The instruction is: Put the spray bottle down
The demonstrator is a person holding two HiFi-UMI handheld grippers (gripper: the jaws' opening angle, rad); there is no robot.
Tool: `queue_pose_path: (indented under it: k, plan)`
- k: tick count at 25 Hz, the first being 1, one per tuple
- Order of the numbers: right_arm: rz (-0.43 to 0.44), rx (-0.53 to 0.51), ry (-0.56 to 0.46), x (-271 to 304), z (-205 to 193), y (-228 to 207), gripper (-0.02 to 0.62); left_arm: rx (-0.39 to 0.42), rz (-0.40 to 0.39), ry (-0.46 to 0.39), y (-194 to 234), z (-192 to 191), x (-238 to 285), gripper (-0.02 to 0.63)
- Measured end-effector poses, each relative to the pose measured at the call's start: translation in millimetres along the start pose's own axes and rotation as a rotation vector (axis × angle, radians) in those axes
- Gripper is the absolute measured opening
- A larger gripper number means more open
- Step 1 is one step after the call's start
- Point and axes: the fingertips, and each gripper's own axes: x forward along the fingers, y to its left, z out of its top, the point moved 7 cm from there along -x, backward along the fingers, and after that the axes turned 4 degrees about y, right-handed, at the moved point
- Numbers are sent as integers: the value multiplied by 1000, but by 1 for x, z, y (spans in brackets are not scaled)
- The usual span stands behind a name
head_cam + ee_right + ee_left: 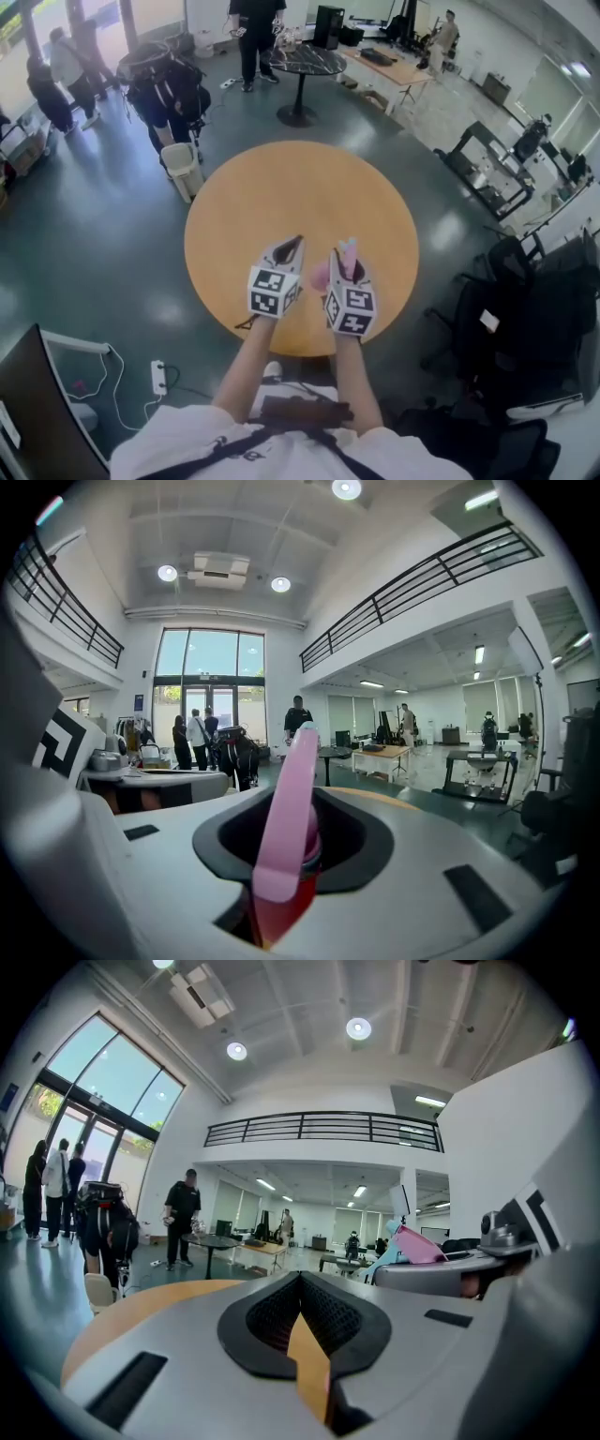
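Our right hand-held gripper point(349, 262) is closed on the pink spray bottle point(286, 808). The bottle sits right between its jaws, squeezed from both sides. Its pink top, with a pale blue tip, sticks out past the jaw tips. The top points to the far side, away from us, and tilts up a little. The jaws hide most of the body, so we cannot tell how it lies. The bottle is over the near part of the round worktop point(281, 187). We cannot read any words on it. Our left hand-held gripper point(292, 246) is just to the left, jaws together, holding nothing.
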Motion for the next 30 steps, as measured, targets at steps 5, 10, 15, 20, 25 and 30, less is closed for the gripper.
queue_pose_path:
  k: [5, 10, 15, 20, 25, 30]
  plan:
    - [-7, 31, 44, 14, -12, -28, 130, -9, -19, 55, -15, -16, 29, 11]
    - [12, 49, 106, 36, -24, -45, 130, -31, -18, 111, -20, -29, 55, 11]
    - [30, 65, 156, 62, -36, -60, 130, -59, 14, 156, -13, -43, 75, 11]
    - [35, 61, 204, 89, -45, -73, 130, -82, 41, 192, -1, -52, 92, 11]
    - [39, 52, 242, 113, -58, -81, 130, -96, 53, 227, 6, -64, 107, 11]
    - [1, -81, 264, 135, -69, -79, 130, -117, 66, 262, 16, -75, 122, 11]
